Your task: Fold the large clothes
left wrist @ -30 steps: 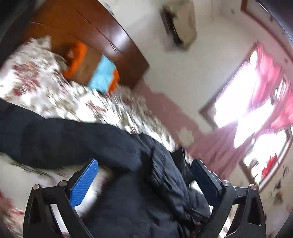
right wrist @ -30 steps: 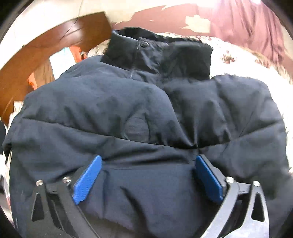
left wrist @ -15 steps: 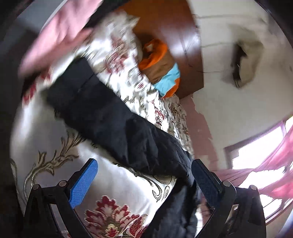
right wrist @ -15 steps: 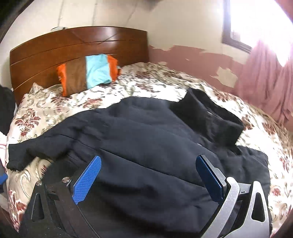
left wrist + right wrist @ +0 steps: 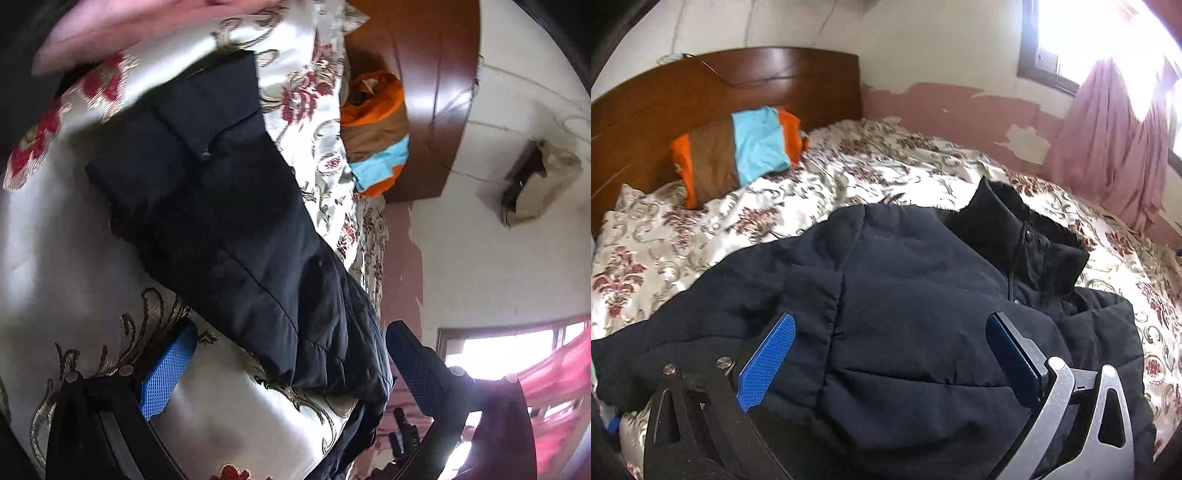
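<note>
A large dark navy padded jacket (image 5: 905, 295) lies spread on the floral bedspread (image 5: 701, 221), collar (image 5: 1027, 236) toward the right. My right gripper (image 5: 890, 343) is open and empty, hovering just above the jacket's body. In the left wrist view one sleeve (image 5: 221, 206) stretches across the bedspread (image 5: 66, 258), its cuff at the upper left. My left gripper (image 5: 291, 354) is open, its blue pads on either side of the sleeve near the shoulder, holding nothing.
An orange, brown and light blue pillow (image 5: 738, 151) leans on the wooden headboard (image 5: 720, 88). A pink curtain (image 5: 1108, 147) hangs by the bright window at the right. A pink blurred cloth (image 5: 129, 26) lies at the top of the left wrist view.
My right gripper has pulled back and up from the jacket, which now shows whole on the bed. My left gripper has swung round over the stretched-out sleeve. Both stayed open.
</note>
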### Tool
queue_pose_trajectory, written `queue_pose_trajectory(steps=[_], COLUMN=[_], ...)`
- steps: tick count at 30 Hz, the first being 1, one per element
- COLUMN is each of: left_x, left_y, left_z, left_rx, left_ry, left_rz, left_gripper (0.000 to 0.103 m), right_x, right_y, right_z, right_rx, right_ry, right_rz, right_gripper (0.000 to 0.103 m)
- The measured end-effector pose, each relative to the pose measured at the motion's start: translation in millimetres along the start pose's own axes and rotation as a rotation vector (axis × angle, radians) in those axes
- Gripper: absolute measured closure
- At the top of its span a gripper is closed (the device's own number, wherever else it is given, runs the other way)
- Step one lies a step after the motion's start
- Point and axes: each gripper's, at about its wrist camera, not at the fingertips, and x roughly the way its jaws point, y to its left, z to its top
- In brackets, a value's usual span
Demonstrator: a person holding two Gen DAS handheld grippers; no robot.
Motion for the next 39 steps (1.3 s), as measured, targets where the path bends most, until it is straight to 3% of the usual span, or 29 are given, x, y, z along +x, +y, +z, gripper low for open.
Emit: queue_pose_trajectory(steps=[5, 8, 9, 10, 12, 13, 17, 18, 23, 26, 30, 33, 35, 39], left_x=[4, 1, 1, 1, -1, 0, -3, -4, -20, -32, -55, -70, -73, -73], left_y=[2, 7, 7, 7, 9, 9, 6, 3, -22, -47, -98, -136, -157, -200], left_z=[3, 2, 4, 5, 7, 8, 12, 12, 11, 7, -8, -30, -47, -93], left_rx=[-0.033, -0.052, -0.059, -0.065, -0.061, -0.058, -0.032, -0.014, 0.121, 0.242, 0.485, 0.653, 0.727, 0.877], left_ry=[-0.009, -0.022, -0.028, -0.038, -0.060, -0.066, -0.112, -0.125, -0.209, -0.254, -0.328, -0.362, -0.356, -0.263], left_rz=[0.022, 0.013, 0.010, 0.014, 0.004, 0.001, 0.001, 0.005, -0.016, -0.047, -0.111, -0.175, -0.220, -0.328], left_gripper=[0.002, 0.002, 0.007, 0.012, 0.040, 0.046, 0.087, 0.090, 0.096, 0.097, 0.097, 0.097, 0.097, 0.097], right_x=[25, 28, 28, 28, 29, 29, 29, 30, 25, -11, -57, -78, -90, -103], right_y=[11, 18, 19, 19, 20, 20, 19, 18, 9, -10, -35, -55, -74, -115], right_z=[-14, -23, -28, -30, -37, -37, -37, -38, -33, -30, -37, -48, -58, -73], right_rx=[-0.065, -0.091, -0.085, -0.079, -0.065, -0.067, -0.062, -0.057, -0.044, 0.012, -0.052, -0.120, -0.159, -0.165], right_ry=[0.038, 0.009, -0.013, -0.025, -0.053, -0.059, -0.063, -0.063, -0.041, -0.159, -0.225, -0.250, -0.260, -0.254], right_rz=[-0.053, -0.067, -0.068, -0.067, -0.069, -0.071, -0.062, -0.055, 0.010, 0.113, 0.175, 0.156, 0.129, 0.091], right_gripper=[0.002, 0.002, 0.002, 0.002, 0.002, 0.002, 0.002, 0.002, 0.002, 0.002, 0.002, 0.002, 0.002, 0.002])
